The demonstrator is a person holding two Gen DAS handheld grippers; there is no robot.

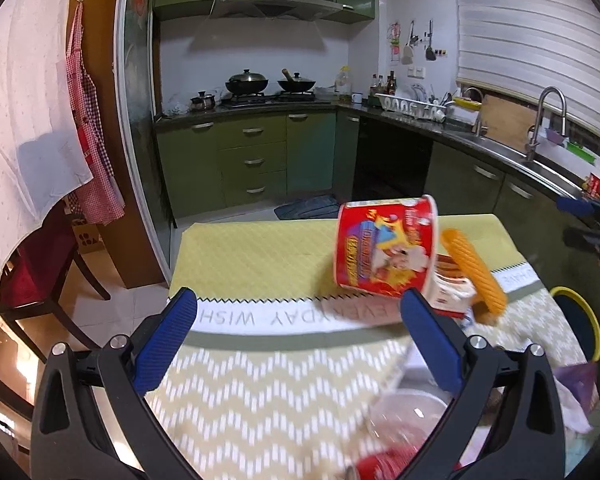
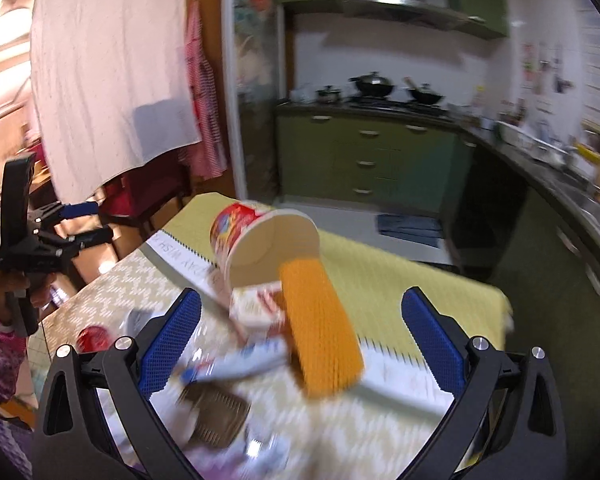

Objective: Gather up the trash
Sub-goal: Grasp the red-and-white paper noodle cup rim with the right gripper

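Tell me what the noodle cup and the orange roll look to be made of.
Noodle cup: likely paper, glossy red printed outside, plain matte tan inside. Orange roll: probably ribbed plastic or foam, matte; fine ridges cover it, but blur leaves this open.

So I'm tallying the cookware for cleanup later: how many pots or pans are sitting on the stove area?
3: a lidded wok on the left burner, another lidded wok on the right burner, and a small lidded pot on the counter left of them.

Left gripper [image 1: 300, 312] and right gripper [image 2: 300, 312] both hover with blue-padded jaws spread wide, holding nothing.
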